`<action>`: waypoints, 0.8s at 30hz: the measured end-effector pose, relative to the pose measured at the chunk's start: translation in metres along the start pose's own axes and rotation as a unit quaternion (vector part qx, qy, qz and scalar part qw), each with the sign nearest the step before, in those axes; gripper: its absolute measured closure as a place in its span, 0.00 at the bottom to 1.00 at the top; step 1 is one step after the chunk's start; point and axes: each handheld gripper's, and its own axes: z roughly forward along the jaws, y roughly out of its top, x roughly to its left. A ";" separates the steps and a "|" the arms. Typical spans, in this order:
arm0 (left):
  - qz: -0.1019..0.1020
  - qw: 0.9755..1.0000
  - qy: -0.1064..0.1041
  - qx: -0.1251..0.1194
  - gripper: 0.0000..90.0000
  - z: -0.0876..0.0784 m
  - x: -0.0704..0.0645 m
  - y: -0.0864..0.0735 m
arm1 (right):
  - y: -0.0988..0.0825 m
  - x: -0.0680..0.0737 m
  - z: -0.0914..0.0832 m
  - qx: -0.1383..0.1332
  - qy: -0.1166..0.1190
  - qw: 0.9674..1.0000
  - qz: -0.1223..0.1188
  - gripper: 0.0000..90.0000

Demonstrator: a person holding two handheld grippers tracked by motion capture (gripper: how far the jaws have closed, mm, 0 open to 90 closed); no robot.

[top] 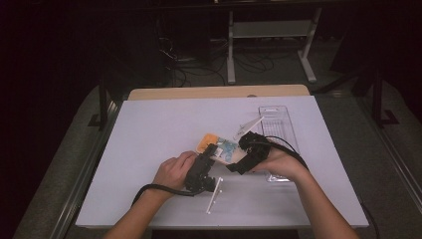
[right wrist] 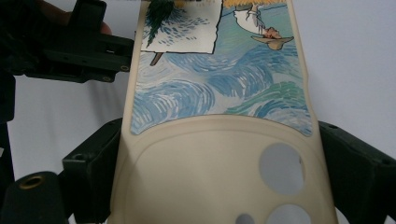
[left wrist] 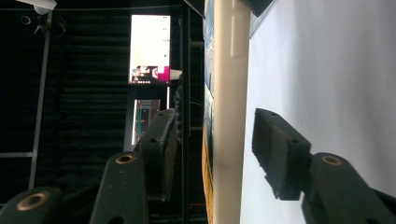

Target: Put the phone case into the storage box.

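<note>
Cream phone case (right wrist: 219, 154) sits clamped by its sides in the right gripper (right wrist: 219, 186), camera holes nearest the lens, held just above the counter (top: 149, 129). Its far end runs edge-on between the left gripper's (left wrist: 210, 154) pads (left wrist: 280, 154), which flank it with gaps either side — released, not yet gripping. Both hands meet near the case, forearms angled inward. Judging by this, the two-handed hold is half made — work on the case remains.

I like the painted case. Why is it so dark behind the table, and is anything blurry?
High view: light falls on the white table, the room behind stays dark. Left gripper view: a bright screen glares. Right gripper view: the phone case is sharp but slightly soft near the lens.
</note>
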 end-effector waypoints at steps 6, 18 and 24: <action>0.001 1.000 0.000 -0.003 0.61 0.000 -0.001 0.001 | 0.000 0.001 0.000 0.002 0.004 1.000 0.005 0.11; 0.005 1.000 -0.005 -0.003 0.71 -0.001 0.000 0.002 | 0.000 0.002 0.000 0.001 0.010 1.000 0.009 0.11; 0.012 1.000 -0.004 -0.002 0.76 -0.002 0.000 0.003 | 0.000 0.002 0.000 0.001 0.013 1.000 0.008 0.11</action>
